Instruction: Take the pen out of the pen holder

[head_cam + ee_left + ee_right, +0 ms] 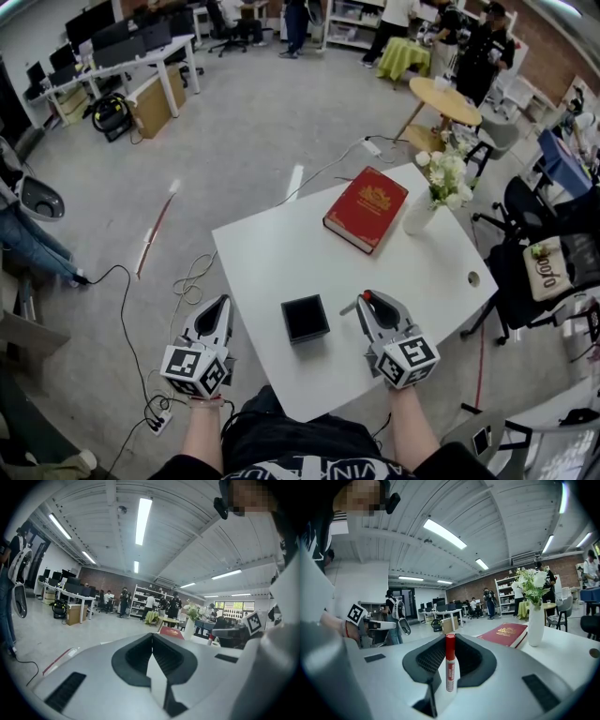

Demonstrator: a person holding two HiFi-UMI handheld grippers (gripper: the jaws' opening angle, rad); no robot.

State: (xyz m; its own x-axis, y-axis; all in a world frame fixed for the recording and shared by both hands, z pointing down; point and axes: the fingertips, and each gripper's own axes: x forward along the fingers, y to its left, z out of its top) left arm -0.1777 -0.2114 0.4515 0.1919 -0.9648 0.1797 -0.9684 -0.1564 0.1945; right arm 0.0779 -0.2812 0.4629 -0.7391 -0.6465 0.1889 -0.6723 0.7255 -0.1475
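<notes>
**Pen out, holder empty**

The right claw [367,300] grips a red-capped white marker pen [450,665] just right of the black square pen holder [305,319] on the white tabletop [272,258]. The left claw [220,305] is closed and empty. Grey concrete floor [244,122] surrounds.

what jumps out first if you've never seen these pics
A red pen stands upright, clamped in the fingers of the right gripper, just right of the black pen holder on the white table. Farther back sit a red book and a vase of white flowers.
</notes>
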